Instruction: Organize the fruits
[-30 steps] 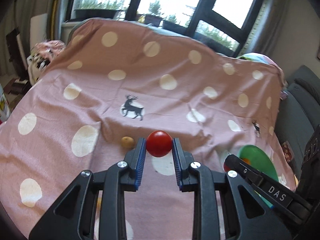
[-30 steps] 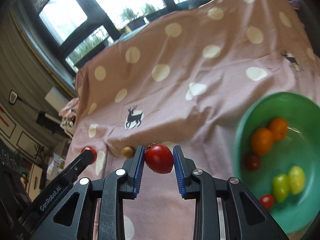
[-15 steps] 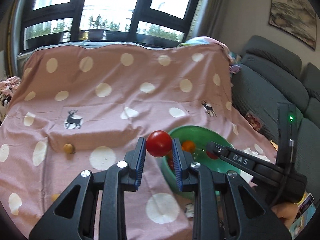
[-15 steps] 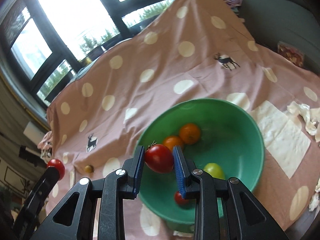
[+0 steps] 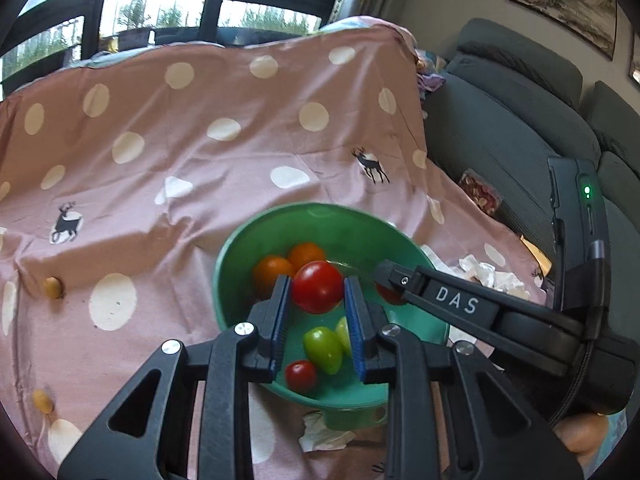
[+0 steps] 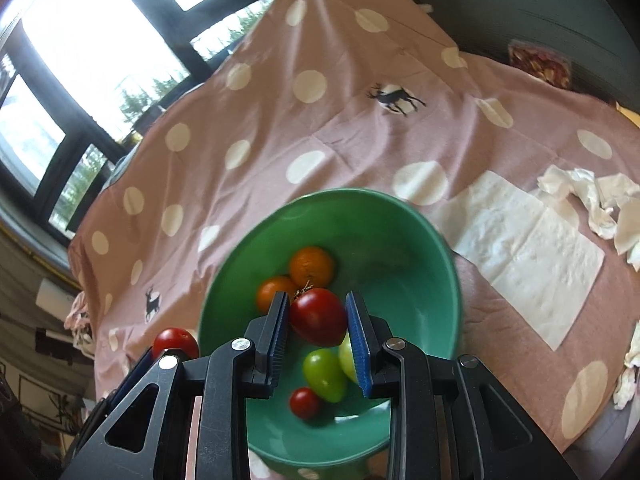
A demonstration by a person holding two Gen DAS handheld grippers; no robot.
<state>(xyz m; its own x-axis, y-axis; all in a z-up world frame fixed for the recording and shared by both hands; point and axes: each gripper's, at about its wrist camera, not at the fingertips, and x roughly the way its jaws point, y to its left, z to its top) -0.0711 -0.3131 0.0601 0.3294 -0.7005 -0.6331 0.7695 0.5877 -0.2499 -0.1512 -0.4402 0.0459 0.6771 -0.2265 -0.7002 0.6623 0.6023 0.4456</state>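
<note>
A green bowl (image 5: 240,240) (image 6: 400,216) stands on the pink dotted cloth and holds two orange fruits (image 5: 272,270) (image 6: 312,266), two green fruits (image 5: 322,344) (image 6: 324,374) and a small red tomato (image 5: 301,375) (image 6: 305,402). My left gripper (image 5: 318,298) is shut on a round red tomato (image 5: 318,287), held above the bowl. My right gripper (image 6: 318,322) is shut on a darker red tomato with a stem (image 6: 318,316), also above the bowl. The left gripper's tomato also shows in the right wrist view (image 6: 175,342), at the bowl's left rim.
Two small tan fruits (image 5: 53,287) (image 5: 42,400) lie on the cloth left of the bowl. A flat white tissue (image 6: 524,256) and crumpled tissues (image 6: 592,204) lie to its right. A grey sofa (image 5: 500,120) borders the cloth on the right.
Both grippers have moved with their tomatoes from beside the bowl to directly over it and lower toward it. Both stay shut on their tomatoes.
</note>
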